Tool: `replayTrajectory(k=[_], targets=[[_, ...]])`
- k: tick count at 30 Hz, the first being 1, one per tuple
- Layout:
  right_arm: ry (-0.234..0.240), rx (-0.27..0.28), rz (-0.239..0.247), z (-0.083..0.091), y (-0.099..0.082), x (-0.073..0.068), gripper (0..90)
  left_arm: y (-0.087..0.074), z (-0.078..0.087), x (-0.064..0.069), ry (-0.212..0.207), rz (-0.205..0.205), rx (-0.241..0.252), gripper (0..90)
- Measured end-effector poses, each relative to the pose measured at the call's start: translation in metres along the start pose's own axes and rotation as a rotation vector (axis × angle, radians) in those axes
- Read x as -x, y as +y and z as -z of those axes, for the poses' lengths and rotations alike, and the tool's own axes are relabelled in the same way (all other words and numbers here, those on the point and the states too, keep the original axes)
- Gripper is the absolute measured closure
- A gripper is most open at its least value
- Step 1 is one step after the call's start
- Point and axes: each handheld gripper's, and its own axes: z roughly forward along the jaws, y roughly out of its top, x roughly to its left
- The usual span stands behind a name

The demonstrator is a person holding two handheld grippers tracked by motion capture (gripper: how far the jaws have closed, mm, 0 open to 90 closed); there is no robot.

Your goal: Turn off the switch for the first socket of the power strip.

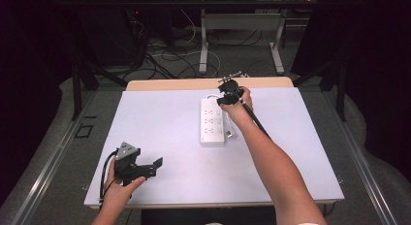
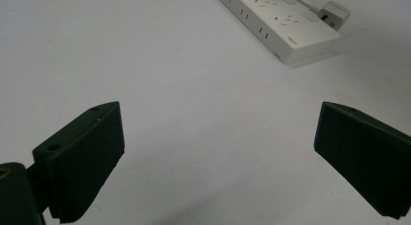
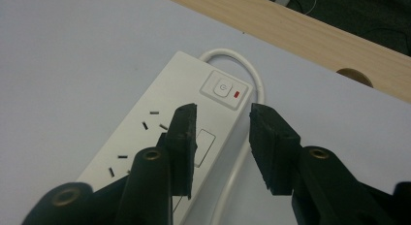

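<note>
Above power strip point(image 3: 160, 133): right tool point(image 3: 220, 137), jaws apart.

The setting is a lab or test workspace. A white-covered table point(image 1: 169, 133) stands inside a dark metal frame point(image 1: 77, 84) with black curtains point(image 1: 29, 65) on both sides. Loose cables point(image 1: 165, 55) lie on the grey floor point(image 1: 58, 152) beneath a second table point(image 1: 242, 16).
</note>
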Motion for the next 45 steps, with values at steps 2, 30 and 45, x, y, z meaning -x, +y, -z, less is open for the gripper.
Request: replayTrajectory(k=[2,30,45], targets=[[0.002,-0.002,-0.007,-0.001,0.0,0.0,65.7,0.0,0.0,0.0,-0.001,0.0,0.001,3.9],[0.048,-0.037,-0.035,-0.022,-0.005,-0.002,88.5,0.0,0.0,0.0,-0.002,-0.006,-0.001,4.2],[0.06,-0.118,-0.022,-0.035,-0.012,-0.008,90.0,0.0,-0.001,0.0,-0.004,-0.002,0.001,4.3]])
